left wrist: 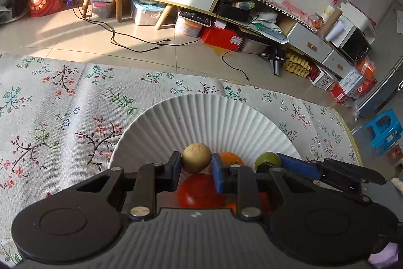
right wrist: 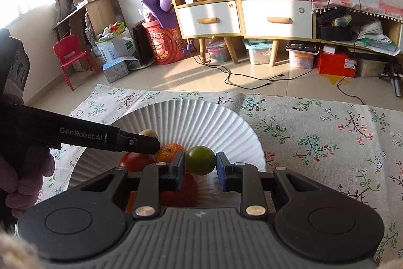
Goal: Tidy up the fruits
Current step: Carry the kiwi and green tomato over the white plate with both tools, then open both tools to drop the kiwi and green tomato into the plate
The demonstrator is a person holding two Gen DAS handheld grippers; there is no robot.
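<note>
A white ribbed plate [left wrist: 209, 115] [right wrist: 201, 120] lies on the floral cloth. My left gripper [left wrist: 196, 165] is shut on a tan round fruit [left wrist: 196, 158] over the plate; that fruit peeks out behind the left gripper in the right wrist view [right wrist: 148, 133]. In the plate lie an orange [left wrist: 230, 159] [right wrist: 170, 151], red tomatoes [left wrist: 201, 190] [right wrist: 134, 161] and a green fruit [left wrist: 267, 160] [right wrist: 201, 160]. My right gripper [right wrist: 200, 169] has its jaws around the green fruit, with a small gap on the right side. The right gripper also shows in the left wrist view [left wrist: 272, 163].
The floral cloth [left wrist: 63, 107] [right wrist: 327, 143] covers the table. Beyond its far edge are tiled floor, cables, white-drawer cabinets [right wrist: 241, 17], storage boxes, a red chair [right wrist: 71, 57] and a blue stool [left wrist: 385, 127].
</note>
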